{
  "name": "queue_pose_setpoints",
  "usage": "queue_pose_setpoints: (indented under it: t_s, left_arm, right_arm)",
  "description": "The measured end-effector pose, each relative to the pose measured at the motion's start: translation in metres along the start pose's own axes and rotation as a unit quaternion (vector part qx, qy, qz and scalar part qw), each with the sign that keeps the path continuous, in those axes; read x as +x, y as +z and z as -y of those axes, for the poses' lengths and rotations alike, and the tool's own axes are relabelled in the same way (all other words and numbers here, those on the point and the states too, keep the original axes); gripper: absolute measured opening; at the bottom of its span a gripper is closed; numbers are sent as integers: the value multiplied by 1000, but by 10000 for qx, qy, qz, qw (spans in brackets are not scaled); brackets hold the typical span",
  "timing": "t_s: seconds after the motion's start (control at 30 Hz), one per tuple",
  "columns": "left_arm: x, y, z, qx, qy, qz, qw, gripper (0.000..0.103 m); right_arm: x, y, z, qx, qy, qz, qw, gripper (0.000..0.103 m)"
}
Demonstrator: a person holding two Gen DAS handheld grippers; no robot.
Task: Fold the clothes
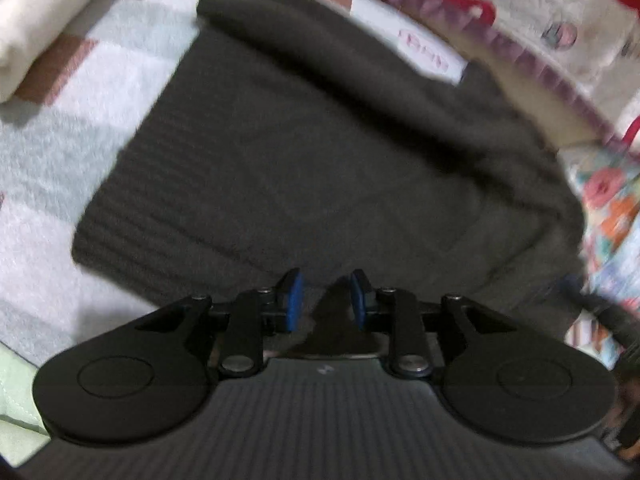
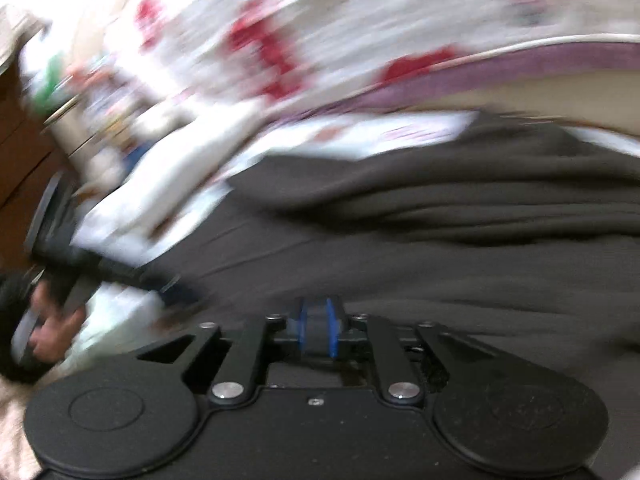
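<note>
A dark grey knitted sweater (image 1: 304,168) lies partly folded on a checked blanket (image 1: 76,120), its ribbed hem toward the left. My left gripper (image 1: 325,300) hovers over its near edge, open. A small peak of dark cloth rises between the blue pads (image 1: 292,300) and touches only the right one. In the blurred right wrist view the sweater (image 2: 460,240) fills the right half. My right gripper (image 2: 316,328) is low on it, pads close together with dark cloth between them. A hand (image 2: 52,328) holds the left gripper (image 2: 60,248) at the left edge.
A cream folded cloth (image 1: 36,20) lies at the far left on the blanket. A white quilt with red prints and a purple border (image 1: 532,52) runs behind the sweater. Brown wooden furniture (image 2: 20,140) stands at the left of the right wrist view.
</note>
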State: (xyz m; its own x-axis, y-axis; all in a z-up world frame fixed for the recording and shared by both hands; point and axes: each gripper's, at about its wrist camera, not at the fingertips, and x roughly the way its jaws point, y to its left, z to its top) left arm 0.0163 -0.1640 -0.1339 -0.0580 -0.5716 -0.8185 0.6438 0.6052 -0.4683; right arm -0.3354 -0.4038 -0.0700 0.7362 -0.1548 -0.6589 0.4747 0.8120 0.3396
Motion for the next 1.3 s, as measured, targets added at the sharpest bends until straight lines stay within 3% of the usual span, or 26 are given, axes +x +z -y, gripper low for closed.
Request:
queue_pose_setpoints:
  t_s: [0.07,0.2,0.3,0.43,0.5,0.6,0.73,0.77,0.83,0.97,1.1,1.17,1.3]
  left_arm:
    - [1,-1,3,135,83,21,9999,25]
    - [1,-3,9,396,232,110,9989,25]
    - [1,-2,8,450,261,159,9985,25]
    - [3,-1,11,468,315,245,9981,25]
    - [6,-2,13,526,358,310,9975,25]
    - [8,-4,17,601,430,385,9965,26]
    - [6,-2,7,172,221,400,9988,27]
    - [6,-2,4,90,172,406,9990,27]
    - [5,-2,-1,-75,72,420,9991,27]
    - [-1,-6,-3,-104,162,423,9989,27]
    - [-8,-12,0,118,476,432,9979,27]
    - [-8,-13,0,114,528,436,9976,27]
    - [-9,-11,0,181,613,439,9970,27]
  right_arm:
    - [-30,-6,40,487,-668,228,9963,33]
    - [-88,-39,115,1716,-1661,389,9703,35]
    - [-108,-67,155,2590,-1795,402,9482,36]
    - [-93,-92,183,3398,-1511,458,9272,47]
    - [-82,-89,181,3287,-1520,547,9305,50]
    - [-65,-83,176,3021,-1582,696,9375,62]
    - [-42,-74,169,2661,-1663,893,9453,76]
    - [-37,-72,167,2570,-1682,942,9470,76]
    - [-38,-67,160,2307,-1822,1051,9500,16]
    - [-83,-53,134,1485,-2443,1303,9494,13]
    - [-126,-48,116,791,-3064,1437,9377,12]
    - [-136,-65,126,795,-3351,1164,9316,11]
    - [-127,-89,154,1465,-3119,688,9362,12]
